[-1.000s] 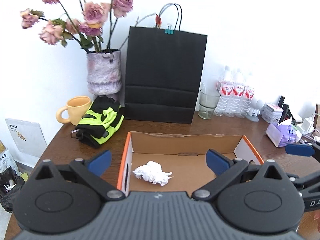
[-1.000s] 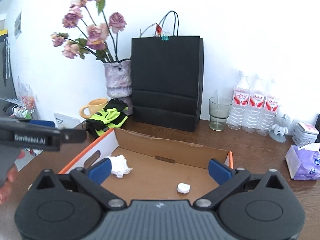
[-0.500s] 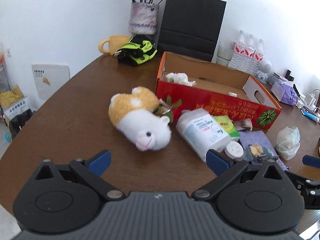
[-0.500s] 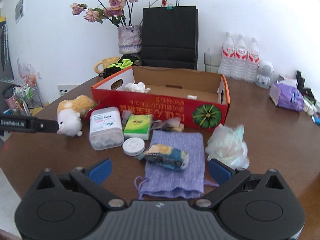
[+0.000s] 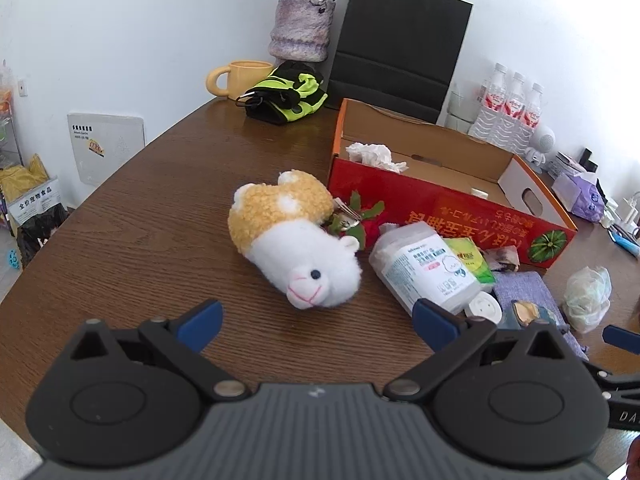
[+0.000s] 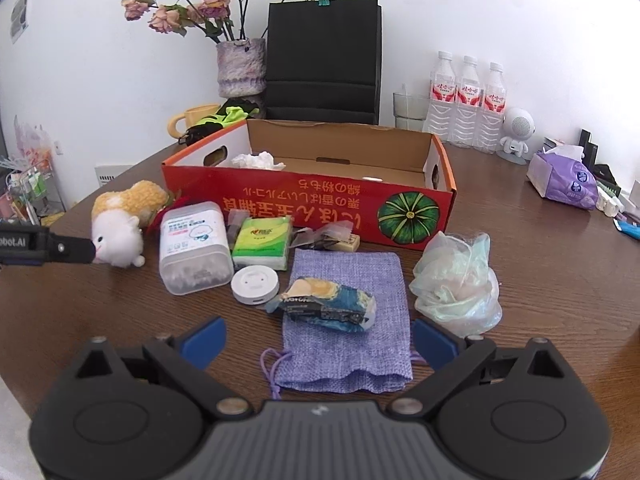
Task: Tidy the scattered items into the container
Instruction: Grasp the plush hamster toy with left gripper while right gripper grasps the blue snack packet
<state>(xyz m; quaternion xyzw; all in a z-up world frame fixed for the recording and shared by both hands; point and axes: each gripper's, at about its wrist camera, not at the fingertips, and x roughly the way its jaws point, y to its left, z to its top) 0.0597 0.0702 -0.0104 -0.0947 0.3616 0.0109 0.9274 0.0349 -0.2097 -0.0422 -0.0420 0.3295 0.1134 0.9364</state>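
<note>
Home room: flower vase [image 6: 241, 67], plush toy [image 5: 292, 240].

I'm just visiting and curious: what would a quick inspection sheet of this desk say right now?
Surface: brown wooden table, crowded in front of the box.
Job's things: red cardboard box holds crumpled tissue; plush toy, plastic jar, green tissue pack, white disc, snack wrapper on purple pouch, plastic bag lie outside.
Clutter: mug, gloves, black bag, water bottles.
Tongs: left tongs and right tongs open, empty.
Cables: nothing seen.
Surroundings: white wall, flower vase.
</note>
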